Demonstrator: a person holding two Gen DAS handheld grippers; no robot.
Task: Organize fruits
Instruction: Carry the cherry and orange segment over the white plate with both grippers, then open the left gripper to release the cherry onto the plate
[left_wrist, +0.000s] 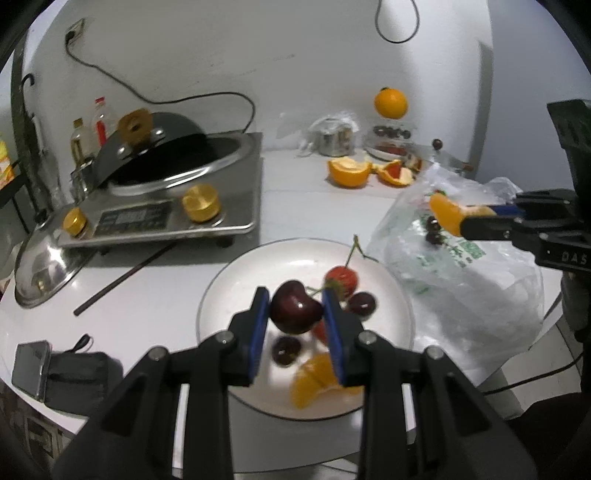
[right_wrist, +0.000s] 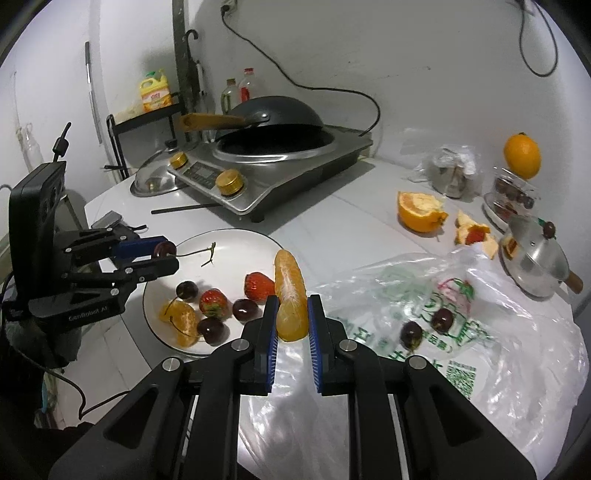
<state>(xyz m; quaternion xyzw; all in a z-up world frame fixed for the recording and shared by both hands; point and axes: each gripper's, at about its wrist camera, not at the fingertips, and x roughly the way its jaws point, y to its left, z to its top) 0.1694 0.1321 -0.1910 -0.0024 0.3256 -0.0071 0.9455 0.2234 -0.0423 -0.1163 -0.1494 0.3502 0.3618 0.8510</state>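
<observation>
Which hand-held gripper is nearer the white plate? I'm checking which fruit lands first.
Left. The left hand-held gripper hangs over the white plate holding a cherry; the right hand-held gripper is beside it, above the plastic bag.

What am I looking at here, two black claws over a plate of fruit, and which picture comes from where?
These are two hand-held tools, each with a fisheye camera looking along its fingers. The left tool is shut on a cherry above the white plate. The right tool is shut on an orange segment beside that plate. On the plate lie cherries, strawberries and orange segments. Two more cherries lie on the plastic bag. Behind stands a cooker with a wok.
</observation>
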